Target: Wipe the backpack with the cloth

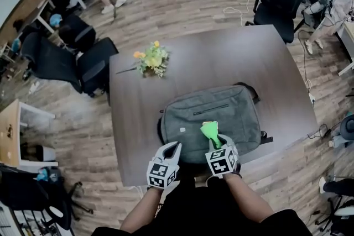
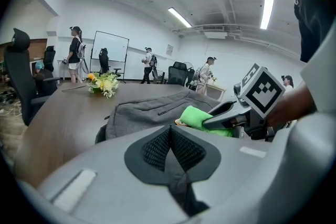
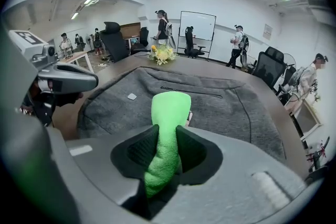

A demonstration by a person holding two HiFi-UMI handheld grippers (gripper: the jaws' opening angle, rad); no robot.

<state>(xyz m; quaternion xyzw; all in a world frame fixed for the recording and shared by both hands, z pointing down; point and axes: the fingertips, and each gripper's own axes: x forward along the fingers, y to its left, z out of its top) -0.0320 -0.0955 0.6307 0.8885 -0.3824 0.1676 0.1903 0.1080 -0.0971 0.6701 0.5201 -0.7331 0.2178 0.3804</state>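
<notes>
On the dark wooden table [image 1: 276, 63] in the middle of the office, a grey backpack [image 1: 213, 119] lay flat near the person's edge, its zip side up. The right gripper [image 3: 167, 131] was clenched on a bright green cloth [image 3: 169, 107], a rolled end of which stuck out past the jaws over the near part of the bag. Just beside it, the left gripper [image 2: 169, 131] had its jaws pressed together with nothing between them, its tip by the bag's near left corner. A small bunch of yellow flowers [image 1: 151, 58] lay at the table's far left, well apart from the bag.
</notes>
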